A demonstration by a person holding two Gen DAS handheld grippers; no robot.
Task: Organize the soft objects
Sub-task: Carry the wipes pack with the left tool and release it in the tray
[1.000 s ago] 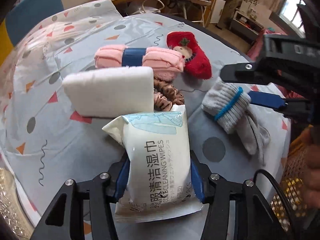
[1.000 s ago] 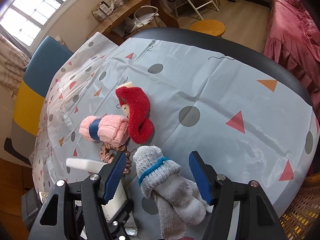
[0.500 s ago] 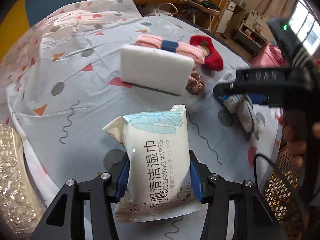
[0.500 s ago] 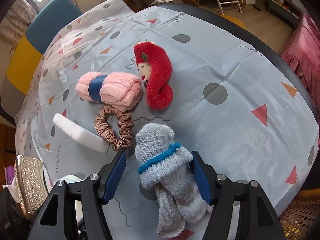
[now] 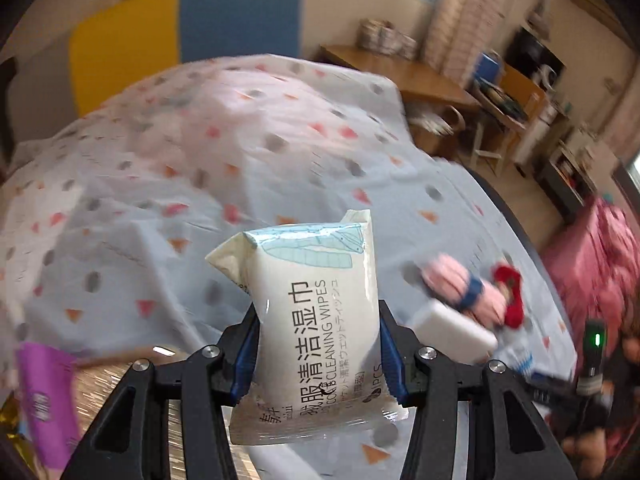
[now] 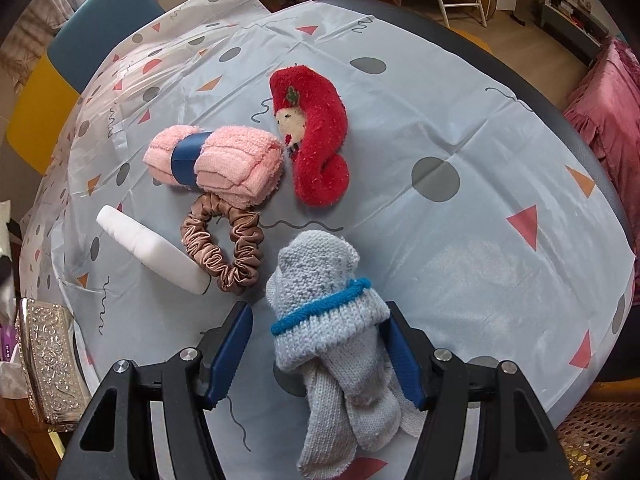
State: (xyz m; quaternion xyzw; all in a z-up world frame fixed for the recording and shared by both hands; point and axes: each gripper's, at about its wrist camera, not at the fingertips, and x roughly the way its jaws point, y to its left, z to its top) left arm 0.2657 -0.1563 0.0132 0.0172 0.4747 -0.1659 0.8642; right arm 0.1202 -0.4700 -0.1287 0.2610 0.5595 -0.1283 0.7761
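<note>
A wipes pack (image 5: pixel 316 328) is clamped in the left tongs (image 5: pixel 317 354). The right tongs (image 6: pixel 320 350) are spread loosely around grey socks (image 6: pixel 332 320); only one pad is touching.

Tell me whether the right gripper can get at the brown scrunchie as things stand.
Probably not yet: the right gripper straddles the grey knitted socks, its right pad against them, which fill its jaws. The brown scrunchie lies uncovered just beyond.

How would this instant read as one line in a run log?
left gripper: jaws shut on wipes pack | right gripper: jaws around grey socks, left pad not touching
</note>
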